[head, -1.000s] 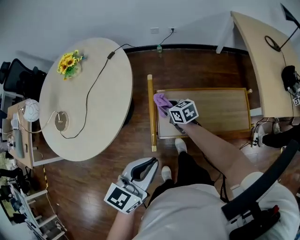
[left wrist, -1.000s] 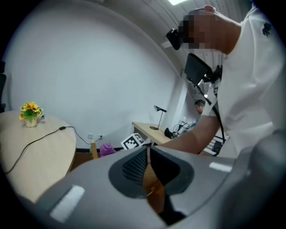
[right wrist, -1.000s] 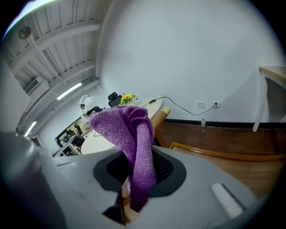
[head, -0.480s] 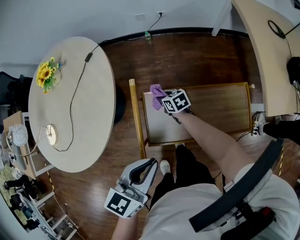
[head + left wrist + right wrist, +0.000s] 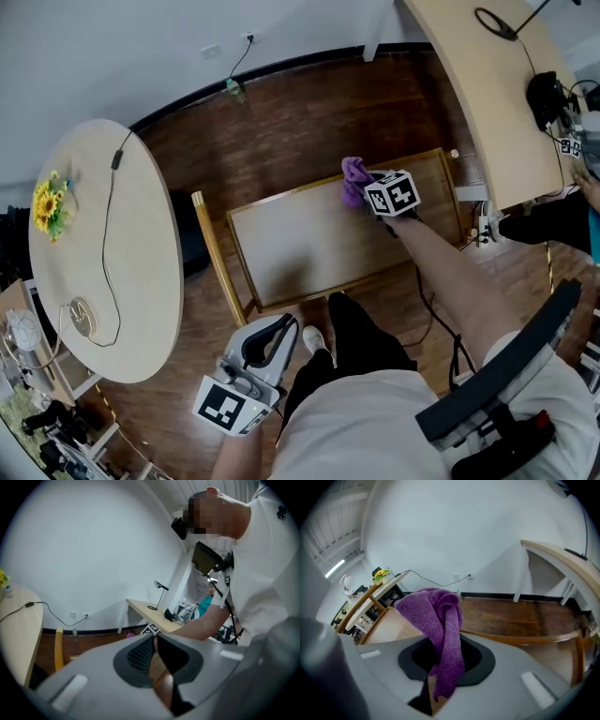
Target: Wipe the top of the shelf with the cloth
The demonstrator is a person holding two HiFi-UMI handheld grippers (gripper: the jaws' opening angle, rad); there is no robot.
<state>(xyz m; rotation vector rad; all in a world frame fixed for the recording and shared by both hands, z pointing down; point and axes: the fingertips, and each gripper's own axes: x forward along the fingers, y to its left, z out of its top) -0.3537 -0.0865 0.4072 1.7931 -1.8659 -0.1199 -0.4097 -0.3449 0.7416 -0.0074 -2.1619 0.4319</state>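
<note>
I have one purple cloth (image 5: 354, 174) clamped in my right gripper (image 5: 373, 187), at the far edge of the one wooden shelf (image 5: 300, 244), my left gripper (image 5: 277, 330) jaws together, empty, near the shelf's front.

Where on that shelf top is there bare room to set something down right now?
The shelf top is bare from its yellow left rail across the middle and along the near edge. Only the far right corner is crowded: there the right gripper is shut on the purple cloth.
</note>
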